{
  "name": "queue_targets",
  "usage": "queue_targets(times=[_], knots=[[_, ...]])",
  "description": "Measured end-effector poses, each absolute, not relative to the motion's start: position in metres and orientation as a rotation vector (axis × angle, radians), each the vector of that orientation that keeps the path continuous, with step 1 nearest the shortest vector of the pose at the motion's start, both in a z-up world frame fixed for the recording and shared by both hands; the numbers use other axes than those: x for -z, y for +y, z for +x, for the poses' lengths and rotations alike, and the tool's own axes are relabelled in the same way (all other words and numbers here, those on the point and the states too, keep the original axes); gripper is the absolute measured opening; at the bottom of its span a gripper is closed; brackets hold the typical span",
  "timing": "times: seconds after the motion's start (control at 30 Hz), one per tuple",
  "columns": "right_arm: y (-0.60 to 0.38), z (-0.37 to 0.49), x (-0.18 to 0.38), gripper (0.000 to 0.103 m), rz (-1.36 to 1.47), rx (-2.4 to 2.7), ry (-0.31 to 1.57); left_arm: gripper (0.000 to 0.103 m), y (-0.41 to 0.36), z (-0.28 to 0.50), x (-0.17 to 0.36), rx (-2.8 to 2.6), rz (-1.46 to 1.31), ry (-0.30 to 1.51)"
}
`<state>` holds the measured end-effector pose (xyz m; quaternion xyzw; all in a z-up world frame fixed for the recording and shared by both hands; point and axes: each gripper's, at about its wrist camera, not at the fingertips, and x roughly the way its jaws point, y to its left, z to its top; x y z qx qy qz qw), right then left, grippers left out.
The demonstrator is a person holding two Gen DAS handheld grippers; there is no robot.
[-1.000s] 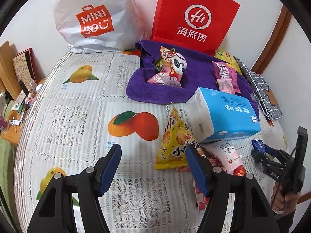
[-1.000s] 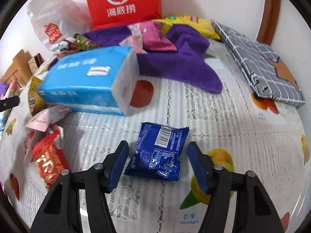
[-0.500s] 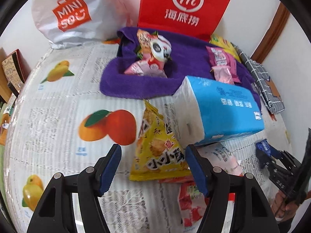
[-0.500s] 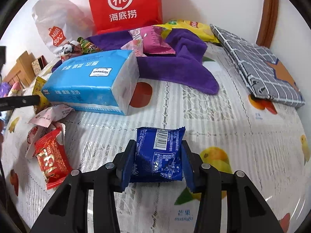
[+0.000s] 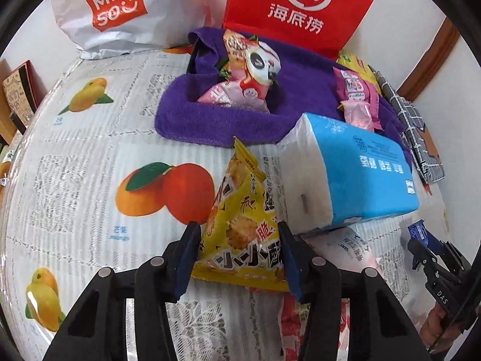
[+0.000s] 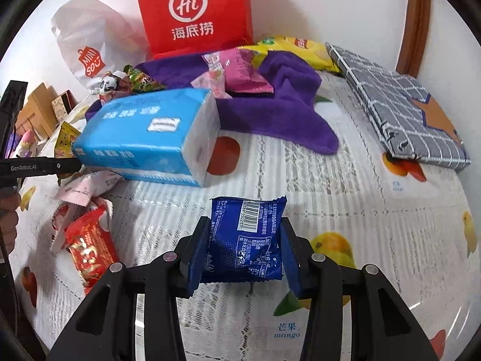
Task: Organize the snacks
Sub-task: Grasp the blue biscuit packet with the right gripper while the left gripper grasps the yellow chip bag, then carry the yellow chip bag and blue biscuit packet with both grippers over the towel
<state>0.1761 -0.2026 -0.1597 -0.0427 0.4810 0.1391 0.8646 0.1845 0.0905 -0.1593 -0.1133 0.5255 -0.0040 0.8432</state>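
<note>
We have our left claw (image 5: pixel 239 258) clenched on the puffy yellow triangular crisp bag (image 5: pixel 240 225), low centre of frame, and our right claw (image 6: pixel 242 249) gripping the flat blue foil snack packet (image 6: pixel 245 237). Both seem light, slippery and crushable; we pinch their sides gently.

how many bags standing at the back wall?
2: white Miniso bag at back left, red Haidilao bag to its right, behind the purple towel. Others may be hidden.

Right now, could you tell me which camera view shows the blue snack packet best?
The right wrist view: the blue snack packet sits whole between the right gripper fingers, barcode side up. The left wrist view shows only a small blue corner at the far right edge.
</note>
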Motion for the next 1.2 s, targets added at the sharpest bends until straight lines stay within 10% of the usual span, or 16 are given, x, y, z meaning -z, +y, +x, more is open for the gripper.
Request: queue_targets(times=[1.2], knots=[[-0.151,0.263,0.050,0.045,-0.075,-0.291,0.891,0.049,0.085,0.217,0.050,0.081,-0.214,0.976]])
